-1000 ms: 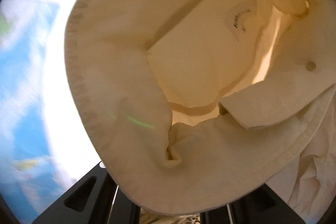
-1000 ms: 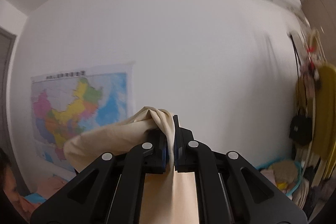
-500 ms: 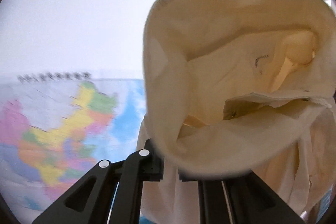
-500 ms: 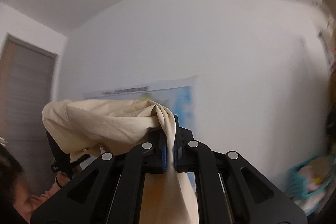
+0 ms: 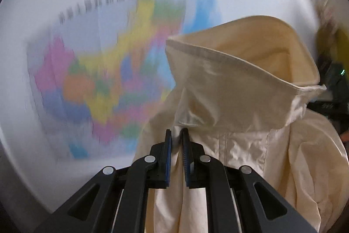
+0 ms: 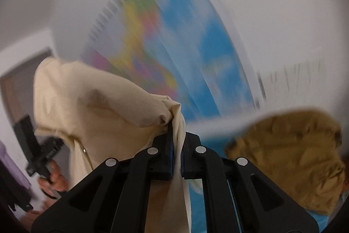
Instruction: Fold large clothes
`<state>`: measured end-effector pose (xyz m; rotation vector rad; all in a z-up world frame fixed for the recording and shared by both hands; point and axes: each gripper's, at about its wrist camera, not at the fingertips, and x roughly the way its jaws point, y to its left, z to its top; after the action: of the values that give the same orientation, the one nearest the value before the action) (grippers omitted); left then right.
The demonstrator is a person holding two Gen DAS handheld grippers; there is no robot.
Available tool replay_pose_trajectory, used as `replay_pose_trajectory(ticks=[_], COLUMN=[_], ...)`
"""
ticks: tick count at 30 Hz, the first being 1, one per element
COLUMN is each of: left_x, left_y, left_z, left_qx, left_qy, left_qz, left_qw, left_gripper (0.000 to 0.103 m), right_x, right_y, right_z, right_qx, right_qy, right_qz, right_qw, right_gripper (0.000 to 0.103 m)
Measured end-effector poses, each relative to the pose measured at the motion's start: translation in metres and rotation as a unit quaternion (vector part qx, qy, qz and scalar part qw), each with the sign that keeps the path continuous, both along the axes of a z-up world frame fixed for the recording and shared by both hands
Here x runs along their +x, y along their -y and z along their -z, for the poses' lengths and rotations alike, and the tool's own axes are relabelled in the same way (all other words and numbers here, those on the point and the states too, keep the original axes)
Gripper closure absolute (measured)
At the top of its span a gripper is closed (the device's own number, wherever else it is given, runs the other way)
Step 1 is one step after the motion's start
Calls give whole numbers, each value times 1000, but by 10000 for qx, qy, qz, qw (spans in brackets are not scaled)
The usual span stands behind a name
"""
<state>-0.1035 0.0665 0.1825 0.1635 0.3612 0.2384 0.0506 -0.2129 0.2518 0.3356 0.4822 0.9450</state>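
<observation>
Cloth pinched by both: left hand-held gripper [image 5: 176, 134] clamps cream shirt [image 5: 240, 84] just under its collar | right hand-held gripper [image 6: 177, 134] nips a bunched fold | shirt at frame centre, hanging lengthwise downward, collar uppermost | brown garment [image 6: 290, 156] lower right | blurred wall map [image 5: 104, 71] behind, upper left

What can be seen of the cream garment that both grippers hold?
The cream garment looks like thin, creased woven cotton with a stitched, stiff-looking band curling over on top, perhaps a collar. It hangs in the air, bunched and unfolded. The left gripper is shut on a fold below the band; the right gripper is shut on another gathered part.
</observation>
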Motion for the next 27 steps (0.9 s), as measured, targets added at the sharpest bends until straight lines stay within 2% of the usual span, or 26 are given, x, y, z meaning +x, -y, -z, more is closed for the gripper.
replay_pose_trajectory(ticks=[1, 2, 3, 5, 7, 9, 11, 13, 14, 15, 17, 18, 19, 21, 22, 23, 24, 25, 27], left_x=[29, 39, 64, 102, 140, 165, 188, 187, 174, 183, 170, 163, 154, 138, 128, 119, 110, 104, 87], left_y=[-11, -15, -27, -39, -51, -63, -77, -73, -64, -73, -60, -52, -45, -25, -16, -8, -2, -2, 0], left_z=[26, 42, 73, 123, 176, 205, 199, 202, 198, 196, 185, 183, 181, 184, 189, 195, 200, 202, 210], left_qx=[-159, -195, -276, -454, -851, -1273, -1412, -1460, -1429, -1402, -1463, -1555, -1635, -1808, -1937, -2020, -2089, -2193, -2448], left_qy=[-312, -581, -907, -1299, -1852, -2240, -2417, -2499, -2488, -2489, -2565, -2642, -2703, -2914, -3049, -3154, -3270, -3342, -3482], left_qz=[-149, -220, -346, -320, -412, -249, -163, 316, 599, 829, 1404, 1795, 2135, 2715, 3056, 3219, 3372, 3512, 3755], left_qw=[9993, 9979, 9949, 9900, 9781, 9659, 9599, 9567, 9561, 9548, 9450, 9348, 9245, 8993, 8810, 8695, 8577, 8467, 8233], left_gripper=[94, 95, 97, 98, 98, 95, 83, 61, 56, 49, 38, 32, 28, 19, 18, 18, 18, 18, 12], right_x=[24, 53, 69, 107, 131, 148, 167, 178, 181, 180, 174, 170, 172, 155, 143, 131, 113, 95, 57], right_y=[-14, -34, -44, -65, -78, -86, -80, -70, -67, -64, -55, -49, -48, -39, -36, -33, -32, -35, -54], right_z=[29, 62, 85, 131, 161, 181, 195, 202, 204, 205, 203, 200, 197, 178, 166, 157, 147, 139, 134], right_qx=[-99, -390, -475, -666, -1000, -1271, -1119, -1014, -1065, -1117, -1269, -1335, -1423, -1627, -1630, -1575, -1493, -1497, -2012], right_qy=[-344, -612, -806, -1240, -1497, -1656, -1920, -2081, -2067, -2071, -2157, -2154, -2077, -1670, -1442, -1267, -1116, -953, -468], right_qz=[-11, 13, 66, 106, 274, 336, 245, 176, 140, 150, 239, 401, 529, 781, 736, 627, 398, 212, 32], right_qw=[9994, 9974, 9956, 9900, 9833, 9774, 9747, 9727, 9725, 9718, 9679, 9665, 9663, 9693, 9733, 9773, 9817, 9839, 9784], right_gripper=[98, 98, 98, 98, 98, 98, 97, 97, 95, 91, 66, 48, 35, 27, 24, 18, 4, 5, 6])
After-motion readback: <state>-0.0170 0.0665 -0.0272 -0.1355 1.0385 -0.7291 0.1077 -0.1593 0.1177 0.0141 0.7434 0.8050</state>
